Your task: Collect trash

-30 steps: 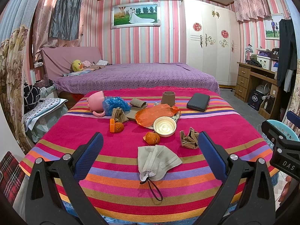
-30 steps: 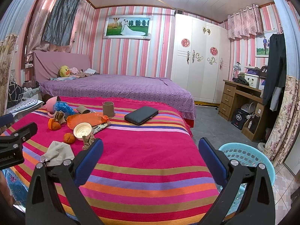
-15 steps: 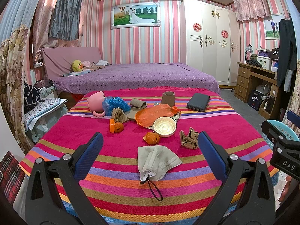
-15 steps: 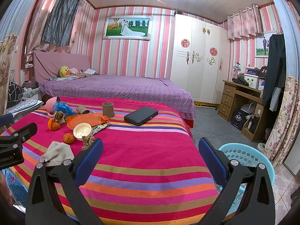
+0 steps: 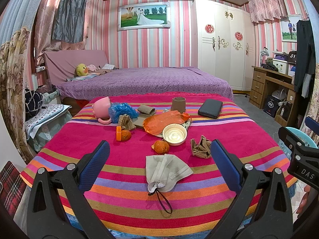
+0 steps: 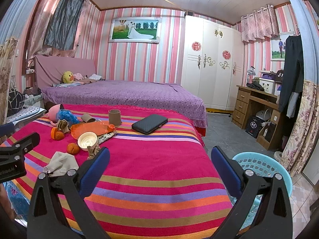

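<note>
Left gripper [image 5: 159, 160] is spread wide with nothing in it, hanging over the near edge of the striped table [image 5: 229, 139]. The grey face mask [image 5: 165, 172] lies right between its fingers. Just past that are an orange peel [image 5: 161, 146], a crumpled brown wrapper [image 5: 200, 147] and a white lid [image 5: 174, 135]. Right gripper [image 6: 160, 164] is wide too, also holding nothing, with the blue basket [image 6: 263, 165] on the floor beside the table.

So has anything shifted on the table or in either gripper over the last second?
Nothing visibly changed. Both the left gripper and the right gripper hang open and empty over the striped table, and the face mask, orange peel, white lid and blue basket lie where they were.
</note>
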